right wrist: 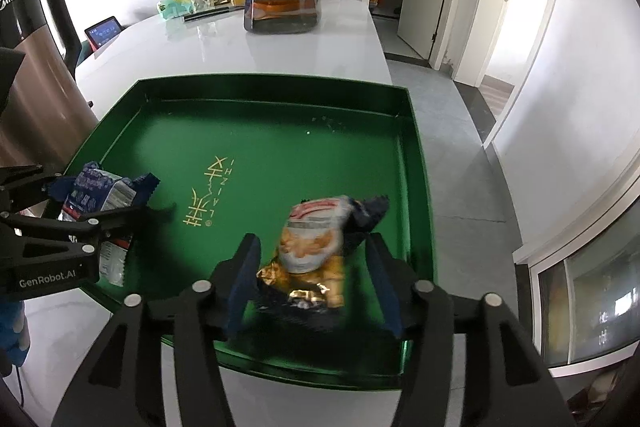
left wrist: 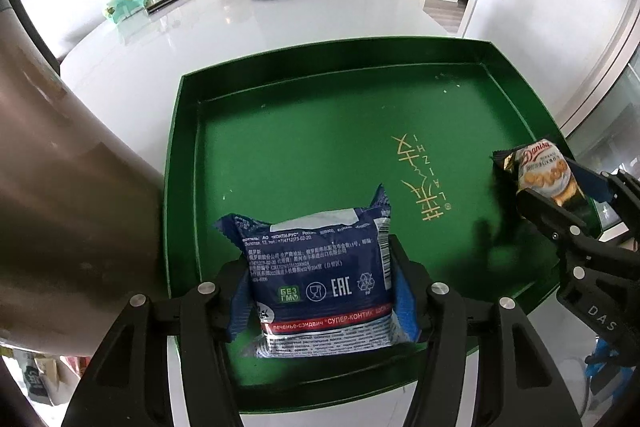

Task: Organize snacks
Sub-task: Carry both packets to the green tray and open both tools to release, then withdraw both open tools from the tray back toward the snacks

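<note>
Broadly, a white tabletop (right wrist: 280, 43) carries a green tray (right wrist: 256, 95), over whose near part the left tool (left wrist: 320, 267) clamps a blue biscuit packet (left wrist: 320, 279) while the right tool (right wrist: 312, 267), jaws spread, straddles without pressing a gold cookie packet (right wrist: 312, 247) on the tray floor.

L tool (left wrist: 322, 291): pointing steeply down, black fingers w/ blue pads (left wrist: 408, 301) pressed on both sides of the blue snack pack (left wrist: 320, 275), jaws partly closed on it. R tool (right wrist: 314, 283): also angled down, jaws spread wide, pads (right wrist: 244, 279) standing clear of the cookie pack (right wrist: 316, 247) lying between them, no contact seen. Both tools side by side, near each other.
</note>
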A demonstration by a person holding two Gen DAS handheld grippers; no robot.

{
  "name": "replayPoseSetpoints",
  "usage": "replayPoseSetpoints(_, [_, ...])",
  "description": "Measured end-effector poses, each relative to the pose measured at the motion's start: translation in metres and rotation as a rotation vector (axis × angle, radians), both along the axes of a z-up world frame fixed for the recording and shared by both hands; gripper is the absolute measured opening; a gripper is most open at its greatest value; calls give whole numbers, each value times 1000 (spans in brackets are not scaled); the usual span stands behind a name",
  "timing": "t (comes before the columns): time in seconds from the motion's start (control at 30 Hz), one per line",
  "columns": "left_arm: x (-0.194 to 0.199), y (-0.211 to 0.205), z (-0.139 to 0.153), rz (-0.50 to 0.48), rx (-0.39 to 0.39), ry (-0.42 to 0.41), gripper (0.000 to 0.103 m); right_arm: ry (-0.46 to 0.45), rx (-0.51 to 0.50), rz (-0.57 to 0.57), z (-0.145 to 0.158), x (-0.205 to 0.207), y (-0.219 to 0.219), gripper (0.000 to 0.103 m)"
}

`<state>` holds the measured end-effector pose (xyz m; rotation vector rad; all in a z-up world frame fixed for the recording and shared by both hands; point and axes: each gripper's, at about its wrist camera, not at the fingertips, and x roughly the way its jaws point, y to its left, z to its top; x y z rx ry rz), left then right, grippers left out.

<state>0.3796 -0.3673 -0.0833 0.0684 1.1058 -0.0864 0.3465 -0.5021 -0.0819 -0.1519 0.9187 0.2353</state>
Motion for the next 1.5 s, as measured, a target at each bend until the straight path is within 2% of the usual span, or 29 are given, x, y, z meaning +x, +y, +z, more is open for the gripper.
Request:
replayPoseSetpoints(0.13, [-4,-2,5,-4,8,-22,54,-25,9,-7,8,-4,-3,80])
replayPoseSetpoints(0.4, [-14,-6,21,-11,20,-73,56,-68,6,-17,27,-15,-7,85])
replayPoseSetpoints(0.53, [-23,-8,32,-15,22,-108,58,-87,2,-24,36,-23,-8,95])
replayPoseSetpoints(0.83, [-49,-16,67,-60,29,-208,62,-145,5,-45,64,-43,-10,98])
replayPoseSetpoints(1.07, [-83,-6,99,-73,-21,-263,63,-209,17,-44,99,-71,-7,100])
replayPoseSetpoints(1.27, [-116,20,126,-60,-67,-327,64,-297,42,-48,143,-108,0,100])
replayPoseSetpoints(1.5, [-164,81,165,-38,-99,-435,65,-411,29,-43,200,-163,31,101])
